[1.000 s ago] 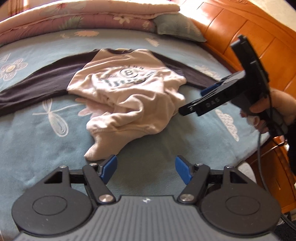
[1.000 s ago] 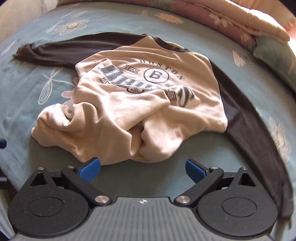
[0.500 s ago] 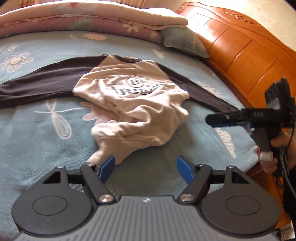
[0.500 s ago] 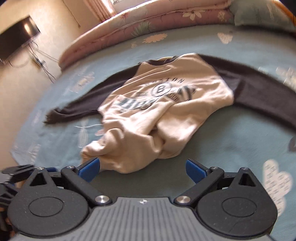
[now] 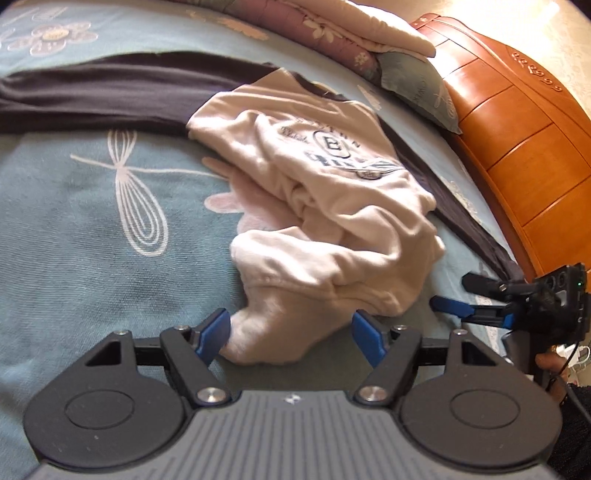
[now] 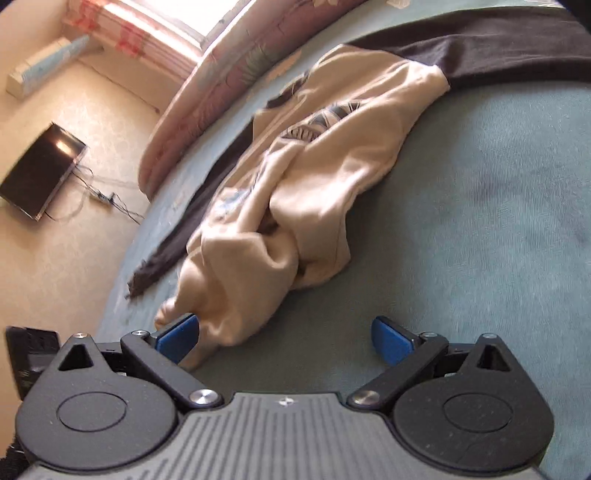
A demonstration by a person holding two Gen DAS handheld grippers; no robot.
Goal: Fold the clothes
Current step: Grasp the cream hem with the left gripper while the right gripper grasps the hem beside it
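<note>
A cream sweatshirt (image 5: pixel 325 206) with dark sleeves (image 5: pixel 96 92) and a printed chest logo lies crumpled on the blue bedspread (image 5: pixel 74 221). Its bunched hem points toward me. My left gripper (image 5: pixel 290 334) is open, and the hem's lowest fold sits between its blue pads, touching the left one. In the right wrist view the same sweatshirt (image 6: pixel 314 177) stretches away to the upper right. My right gripper (image 6: pixel 286 338) is open, with the hem's tip against its left pad (image 6: pixel 177 332). From the left wrist view the right gripper (image 5: pixel 465 295) shows at the right, low over the bed.
A folded floral quilt (image 5: pixel 332 33) and a grey pillow (image 5: pixel 417 88) lie at the head of the bed. The orange wooden bed frame (image 5: pixel 524 147) runs along the right. A dark screen (image 6: pixel 40 170) and cables lie on the floor past the bed's edge.
Both grippers have come down and closer to the sweatshirt's hem, which now lies between the left gripper's pads. The right gripper swung round and dropped low beside the bed.
</note>
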